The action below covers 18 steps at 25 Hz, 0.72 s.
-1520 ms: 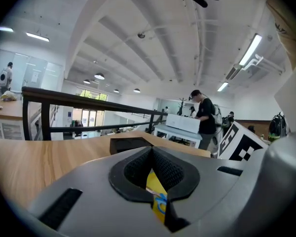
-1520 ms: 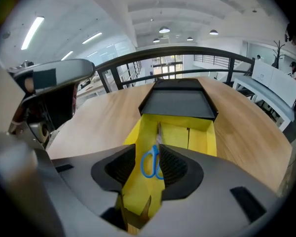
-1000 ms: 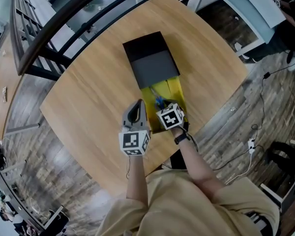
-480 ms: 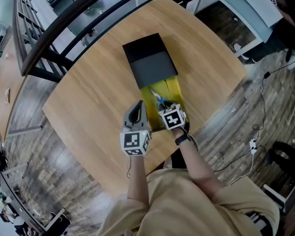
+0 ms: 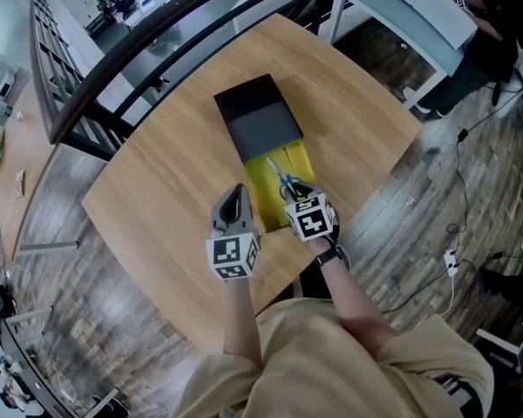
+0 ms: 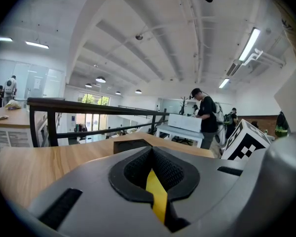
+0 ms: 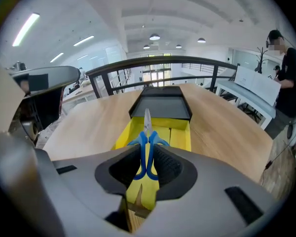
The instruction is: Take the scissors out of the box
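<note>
**Caller:** Nearest first. Your right gripper (image 7: 147, 164) has its jaws closed on the scissors (image 7: 146, 136). The pads squeeze the blue handle loops from both sides, and the gap is only as wide as those handles.

**Spotter:** And your blades point straight away from you, tip forward, over the yellow tray (image 7: 180, 135). From your head view the scissors ride at the tip of that gripper, above the tray's near half.

**Caller:** Over to your left gripper (image 6: 154, 179). Its jaws are drawn right together, with one thin yellow strip nipped between the pads.

**Spotter:** It's the same yellow as the tray, and from above that gripper sits on the tray's left edge. It looks like you've pinched the wall there.

**Caller:** Further out, the tray's far end is tucked into the black sleeve (image 7: 162, 105), which lies flat on the round wooden table (image 7: 222, 127).

**Spotter:** Past the table's far rim there's a dark railing (image 7: 187, 63). Off to your right, a person (image 7: 288, 78) stands at a pale desk (image 7: 256, 90), well apart from your work.
</note>
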Motion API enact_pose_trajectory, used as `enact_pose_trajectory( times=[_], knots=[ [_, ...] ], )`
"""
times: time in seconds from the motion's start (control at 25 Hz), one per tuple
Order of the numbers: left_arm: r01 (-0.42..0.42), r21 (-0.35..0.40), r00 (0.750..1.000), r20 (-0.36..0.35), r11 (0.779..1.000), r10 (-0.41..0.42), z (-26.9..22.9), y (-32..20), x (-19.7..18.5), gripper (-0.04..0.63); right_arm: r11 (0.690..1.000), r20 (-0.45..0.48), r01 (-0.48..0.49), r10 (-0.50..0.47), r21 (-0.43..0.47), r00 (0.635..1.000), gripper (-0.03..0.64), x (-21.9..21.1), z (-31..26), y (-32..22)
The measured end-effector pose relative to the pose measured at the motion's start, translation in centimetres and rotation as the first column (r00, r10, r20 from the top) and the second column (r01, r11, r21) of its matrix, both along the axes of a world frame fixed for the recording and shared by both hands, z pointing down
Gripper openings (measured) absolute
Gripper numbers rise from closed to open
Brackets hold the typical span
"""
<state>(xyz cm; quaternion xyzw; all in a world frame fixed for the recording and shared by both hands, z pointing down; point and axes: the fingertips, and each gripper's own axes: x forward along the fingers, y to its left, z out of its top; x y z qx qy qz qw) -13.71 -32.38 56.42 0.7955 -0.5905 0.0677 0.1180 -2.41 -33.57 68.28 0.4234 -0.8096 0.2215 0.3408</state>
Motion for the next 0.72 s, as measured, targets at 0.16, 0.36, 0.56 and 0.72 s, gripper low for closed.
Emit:
enact_pose_trajectory(
  times=[0.16, 0.36, 0.56, 0.72],
  knots=[
    [0.008, 0.025, 1.000, 0.018, 1.000, -0.009, -2.2, 0.9, -0.2, 0.011, 0.995, 0.036, -0.027, 0.024, 0.091, 0.999, 0.083, 0.3, -4.2, 0.2],
    [0.047, 0.023, 0.999, -0.003, 0.999, -0.047, -5.2, 1.8, -1.4, 0.011, 0.979, 0.142, -0.036, 0.007, 0.202, 0.990, 0.083, -0.4, -10.1, 0.6],
    [0.056, 0.111, 0.998, -0.036, 0.992, -0.052, -10.8, 2.2, -2.1, 0.011, 0.940, 0.214, -0.057, -0.017, 0.336, 0.977, 0.083, -1.0, -17.1, 1.0],
    [0.048, 0.156, 0.998, -0.033, 0.987, -0.043, -12.5, 3.5, -1.9, 0.011, 0.869, 0.193, -0.091, -0.005, 0.486, 0.981, 0.083, -0.1, -22.1, 1.7]
  ],
)
